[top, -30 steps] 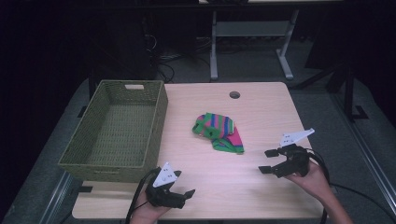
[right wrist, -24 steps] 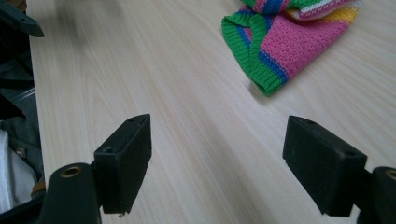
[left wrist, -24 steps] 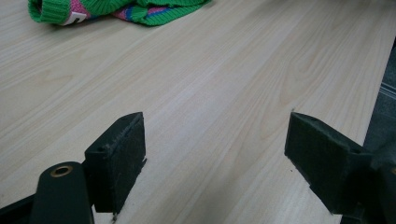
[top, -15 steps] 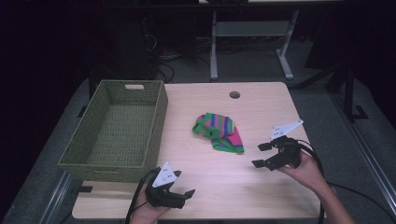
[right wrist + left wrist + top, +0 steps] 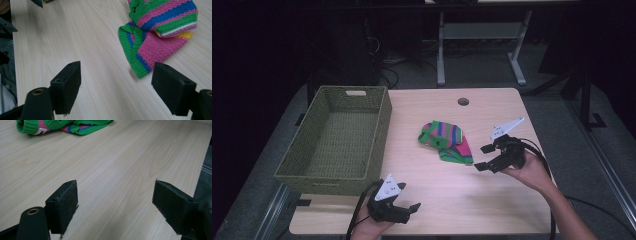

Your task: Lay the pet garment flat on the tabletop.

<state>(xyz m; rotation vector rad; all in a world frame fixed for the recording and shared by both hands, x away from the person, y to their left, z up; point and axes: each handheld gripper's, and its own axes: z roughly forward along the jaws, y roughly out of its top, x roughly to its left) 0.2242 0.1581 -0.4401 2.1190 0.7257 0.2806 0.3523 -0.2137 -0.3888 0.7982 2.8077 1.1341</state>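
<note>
Right hand-held gripper point(image 5: 484, 156) nearer, beside striped knit point(image 5: 447, 141)

Dim lab or test room, bare wooden desk point(image 5: 492, 200), cables on grey floor point(image 5: 412, 75), metal stand legs point(image 5: 477, 35) behind

One fixed overhead camera, two riding low on the grippers.
The high view looks forward and down over the whole table point(image 5: 447, 200); both gripper views skim its wood, sharing the striped knit point(image 5: 447, 141) point(image 5: 62, 126) point(image 5: 160, 27) toward twelve to one o'clock.
</note>
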